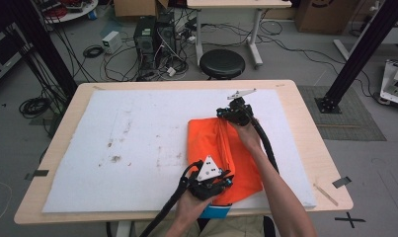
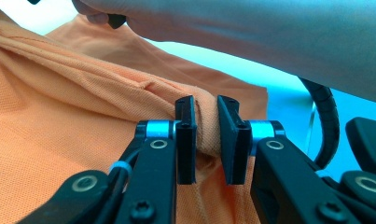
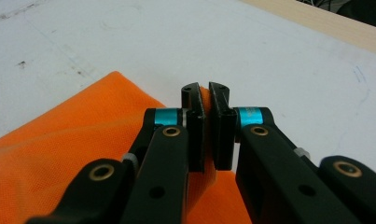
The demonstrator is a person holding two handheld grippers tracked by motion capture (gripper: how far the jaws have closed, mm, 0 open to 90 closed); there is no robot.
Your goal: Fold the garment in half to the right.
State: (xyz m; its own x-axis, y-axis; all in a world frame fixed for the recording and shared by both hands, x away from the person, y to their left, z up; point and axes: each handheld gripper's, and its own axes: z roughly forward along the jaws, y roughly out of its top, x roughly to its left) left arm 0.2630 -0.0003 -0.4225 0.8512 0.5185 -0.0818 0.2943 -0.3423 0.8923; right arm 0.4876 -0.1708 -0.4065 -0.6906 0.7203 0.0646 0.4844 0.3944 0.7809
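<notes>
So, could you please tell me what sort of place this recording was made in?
Probably a lab or workshop rather than a home: computer towers sit on the floor amid loose cables, black metal frame posts flank the wooden table, and a round stool stands behind it.

Cloth (image 1: 221,148) on mat (image 1: 137,128), right half; stool (image 1: 222,63) behind table (image 1: 305,123).

A: The orange garment (image 2: 69,135) is a fine matt knit, its mesh weave visible close up.

B: And the left gripper (image 2: 206,140)?

A: Matt black plastic, shiny metal pins.

B: The table (image 1: 305,113) looks like pale smooth wood, under a stained white matt sheet (image 1: 137,128).
</notes>
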